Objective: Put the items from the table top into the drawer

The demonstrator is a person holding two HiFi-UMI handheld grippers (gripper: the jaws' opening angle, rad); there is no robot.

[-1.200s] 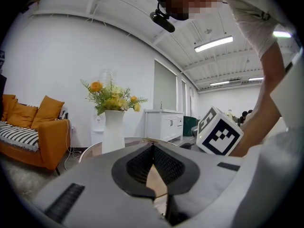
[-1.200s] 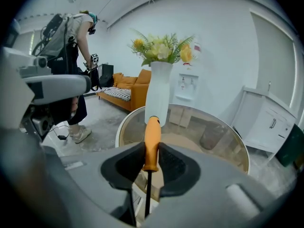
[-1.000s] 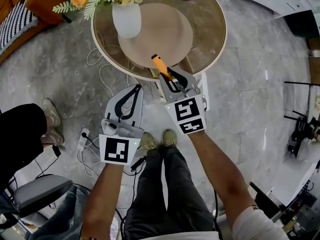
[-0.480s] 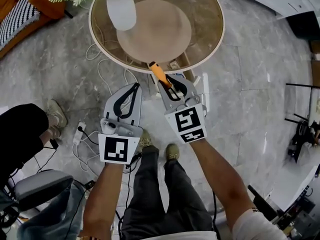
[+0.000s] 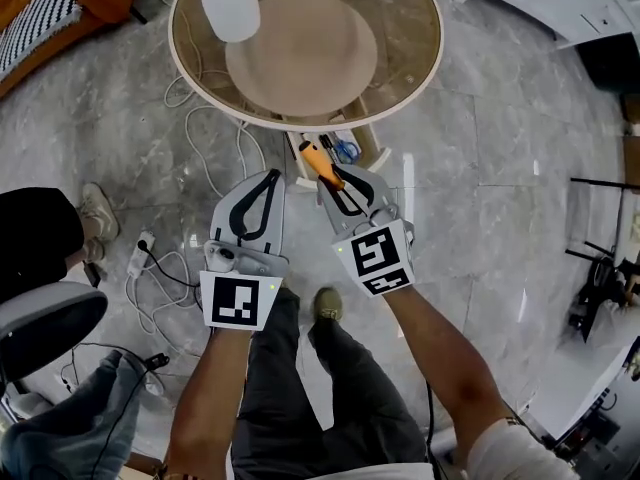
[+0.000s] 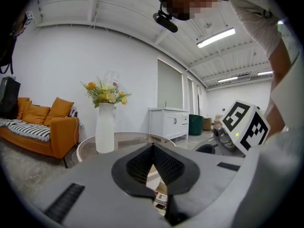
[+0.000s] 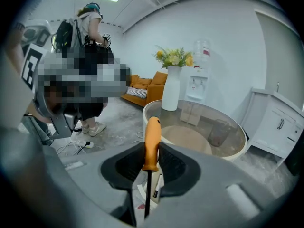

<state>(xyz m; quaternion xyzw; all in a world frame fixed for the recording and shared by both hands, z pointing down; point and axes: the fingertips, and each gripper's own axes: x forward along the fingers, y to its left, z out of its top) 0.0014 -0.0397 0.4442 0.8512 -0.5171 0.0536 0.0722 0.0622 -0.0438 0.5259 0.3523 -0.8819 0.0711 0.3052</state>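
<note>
The right gripper (image 5: 338, 180) is clamped on an orange-handled screwdriver (image 5: 320, 159), held over the open drawer (image 5: 372, 156) under the round glass table (image 5: 430, 58); the left gripper (image 5: 272, 178) has its jaws together on nothing. To finish well, I'd lower the screwdriver until it lies flat beside the scissors (image 5: 345, 150) before letting go. A second ago the handle sat over the table's edge and the drawer was hidden; both grippers have since drawn back.

Orange sofa (image 6: 47, 123), white cabinet (image 6: 167, 122), loose floor cables (image 5: 205, 133), power strip (image 5: 137, 259)
</note>
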